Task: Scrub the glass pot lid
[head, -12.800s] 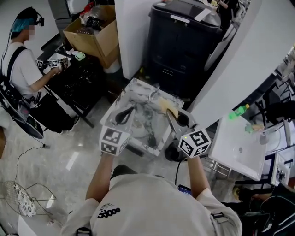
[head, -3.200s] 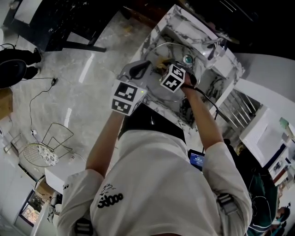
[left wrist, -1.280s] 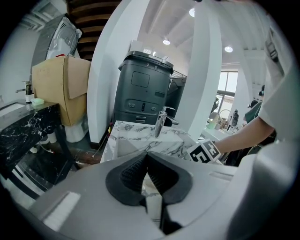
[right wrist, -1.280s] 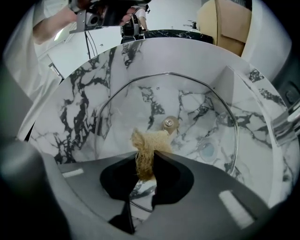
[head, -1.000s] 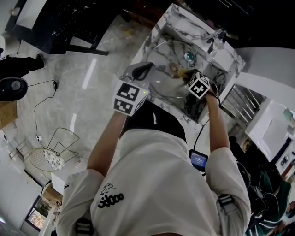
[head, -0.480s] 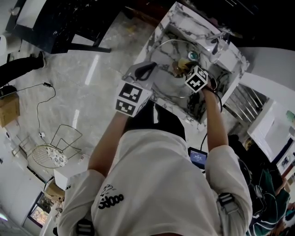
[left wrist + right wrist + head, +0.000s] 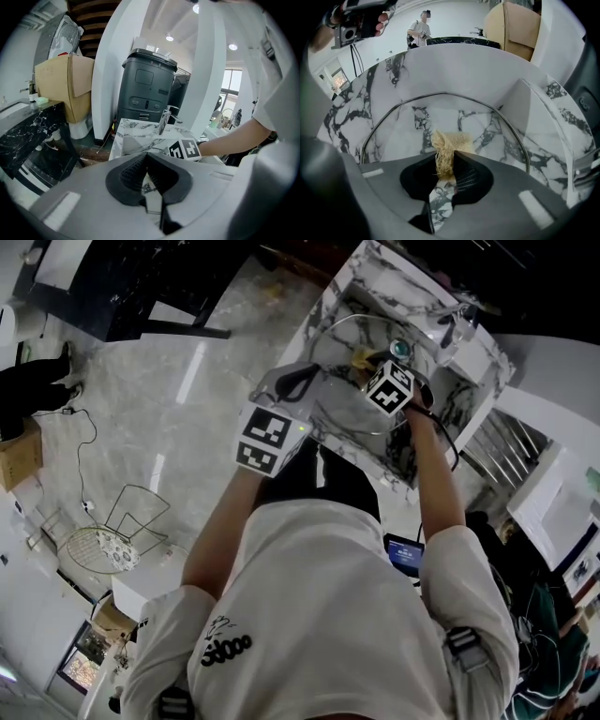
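A glass pot lid with a metal rim leans tilted inside a marble sink. My left gripper is shut on the lid's near left edge; in the left gripper view its jaws pinch the glass and rim. My right gripper is shut on a straw-coloured fibrous scrubber. In the right gripper view the scrubber sticks out past the gripper and presses against the lid's glass, with the rim arching above it.
A chrome faucet stands at the sink's far side. A black bin, a cardboard box and a black marble table lie beyond. A wire basket sits on the floor. A person stands far off.
My right gripper has slid the scrubber across the lid, from its right part towards the middle and far side. The left gripper keeps its hold on the rim.
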### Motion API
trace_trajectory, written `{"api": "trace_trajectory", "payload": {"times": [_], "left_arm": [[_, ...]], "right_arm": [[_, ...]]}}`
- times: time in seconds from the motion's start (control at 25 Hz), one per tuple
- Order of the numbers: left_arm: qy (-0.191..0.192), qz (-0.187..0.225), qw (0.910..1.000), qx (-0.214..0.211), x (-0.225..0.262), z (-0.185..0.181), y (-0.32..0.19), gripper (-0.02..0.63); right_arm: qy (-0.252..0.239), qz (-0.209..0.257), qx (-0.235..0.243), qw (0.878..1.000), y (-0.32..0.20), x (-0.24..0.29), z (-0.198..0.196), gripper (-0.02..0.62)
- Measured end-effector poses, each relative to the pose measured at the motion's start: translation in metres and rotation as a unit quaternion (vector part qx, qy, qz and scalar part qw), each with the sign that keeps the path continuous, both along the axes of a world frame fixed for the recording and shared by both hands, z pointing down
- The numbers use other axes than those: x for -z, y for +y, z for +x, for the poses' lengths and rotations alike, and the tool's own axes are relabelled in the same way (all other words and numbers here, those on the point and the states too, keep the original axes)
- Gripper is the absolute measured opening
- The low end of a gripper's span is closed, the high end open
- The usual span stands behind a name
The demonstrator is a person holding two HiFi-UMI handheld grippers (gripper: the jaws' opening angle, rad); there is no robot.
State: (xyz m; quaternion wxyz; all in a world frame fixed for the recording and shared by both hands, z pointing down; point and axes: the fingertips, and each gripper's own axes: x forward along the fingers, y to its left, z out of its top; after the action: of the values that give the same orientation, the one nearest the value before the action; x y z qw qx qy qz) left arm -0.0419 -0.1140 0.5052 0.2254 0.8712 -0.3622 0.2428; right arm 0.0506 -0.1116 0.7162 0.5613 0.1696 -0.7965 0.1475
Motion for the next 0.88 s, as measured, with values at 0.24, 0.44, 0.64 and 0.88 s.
{"api": "trace_trajectory", "payload": {"times": [0.24, 0.44, 0.64, 0.88], "left_arm": [[-0.007, -0.001, 0.9999, 0.009, 0.005, -0.011, 0.006, 0.0], [-0.013, 0.002, 0.9997, 0.019, 0.007, -0.025, 0.004, 0.0], [-0.013, 0.002, 0.9998, 0.015, 0.008, -0.026, 0.007, 0.0], [-0.006, 0.006, 1.0, -0.003, 0.015, -0.015, 0.011, 0.0]], "right_arm": [[-0.007, 0.004, 0.012, 1.0, 0.01, 0.002, -0.017, 0.058], [-0.008, 0.013, 0.038, 0.999, 0.017, 0.005, -0.026, 0.058], [-0.01, 0.01, 0.054, 0.998, 0.036, 0.006, -0.034, 0.058], [-0.004, -0.004, 0.079, 0.997, 0.063, 0.007, -0.037, 0.058]]}}
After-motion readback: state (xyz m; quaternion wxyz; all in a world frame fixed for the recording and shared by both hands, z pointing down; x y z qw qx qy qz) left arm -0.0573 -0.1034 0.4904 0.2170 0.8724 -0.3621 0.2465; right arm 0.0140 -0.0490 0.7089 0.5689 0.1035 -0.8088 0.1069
